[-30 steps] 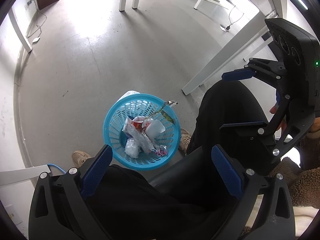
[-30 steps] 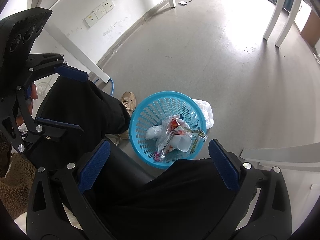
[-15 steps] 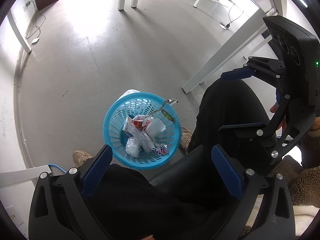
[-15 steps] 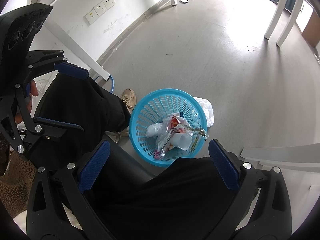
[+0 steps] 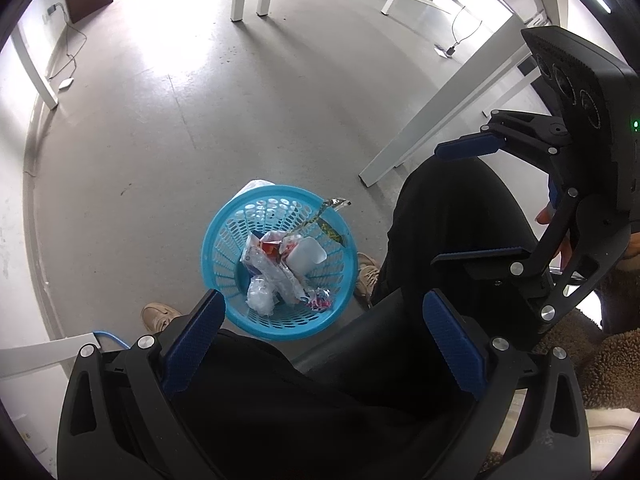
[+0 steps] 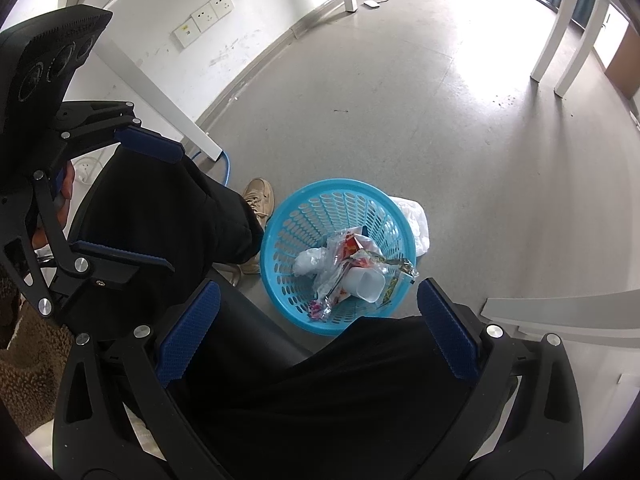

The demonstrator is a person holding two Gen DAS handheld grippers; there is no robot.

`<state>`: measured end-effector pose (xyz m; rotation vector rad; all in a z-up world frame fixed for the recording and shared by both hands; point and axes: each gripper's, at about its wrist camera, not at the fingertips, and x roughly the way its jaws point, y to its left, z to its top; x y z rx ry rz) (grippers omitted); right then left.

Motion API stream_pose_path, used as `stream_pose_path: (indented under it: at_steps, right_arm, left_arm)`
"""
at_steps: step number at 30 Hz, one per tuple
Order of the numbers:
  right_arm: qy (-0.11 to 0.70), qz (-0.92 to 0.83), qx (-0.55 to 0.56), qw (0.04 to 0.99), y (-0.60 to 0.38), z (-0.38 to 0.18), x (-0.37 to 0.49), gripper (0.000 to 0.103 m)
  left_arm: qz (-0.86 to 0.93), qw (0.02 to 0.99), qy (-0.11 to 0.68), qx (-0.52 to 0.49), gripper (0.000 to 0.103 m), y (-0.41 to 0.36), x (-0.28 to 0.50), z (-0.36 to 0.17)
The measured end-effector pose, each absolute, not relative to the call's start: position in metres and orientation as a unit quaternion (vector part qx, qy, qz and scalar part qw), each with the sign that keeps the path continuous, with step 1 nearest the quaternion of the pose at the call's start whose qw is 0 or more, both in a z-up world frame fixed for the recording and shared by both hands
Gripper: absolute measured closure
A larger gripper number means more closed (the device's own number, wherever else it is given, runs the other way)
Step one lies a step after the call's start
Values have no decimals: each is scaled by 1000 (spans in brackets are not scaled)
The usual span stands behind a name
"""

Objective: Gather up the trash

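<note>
Trash (image 5: 286, 270) sitting piled in the blue basket (image 5: 224, 216) on the floor, both grippers (image 5: 320, 340) (image 6: 316, 334) hanging wide open and empty above, green wrapper (image 6: 396, 268) draping over the rim and probably sliding out with any nudge.

No text, brand, number or sign could be read in either view. The crumpled wrappers (image 6: 348, 264) in the blue basket (image 6: 296, 240) carried red and yellow print, too creased and small to make out. A yellow mark sat on the wall socket plate (image 6: 186, 32) at about ten o'clock in the right wrist view, its lettering too small to read.
</note>
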<state>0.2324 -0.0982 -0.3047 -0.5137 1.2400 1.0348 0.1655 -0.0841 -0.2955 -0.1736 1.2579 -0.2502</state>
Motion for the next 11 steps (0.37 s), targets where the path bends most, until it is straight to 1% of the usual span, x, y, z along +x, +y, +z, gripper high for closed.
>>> stream_pose_path:
  at_steps: [11]
  right_arm:
    - [549, 458, -230, 659, -98, -307, 231, 9]
  left_arm:
    - [-120, 792, 594, -79, 6, -88, 167, -298]
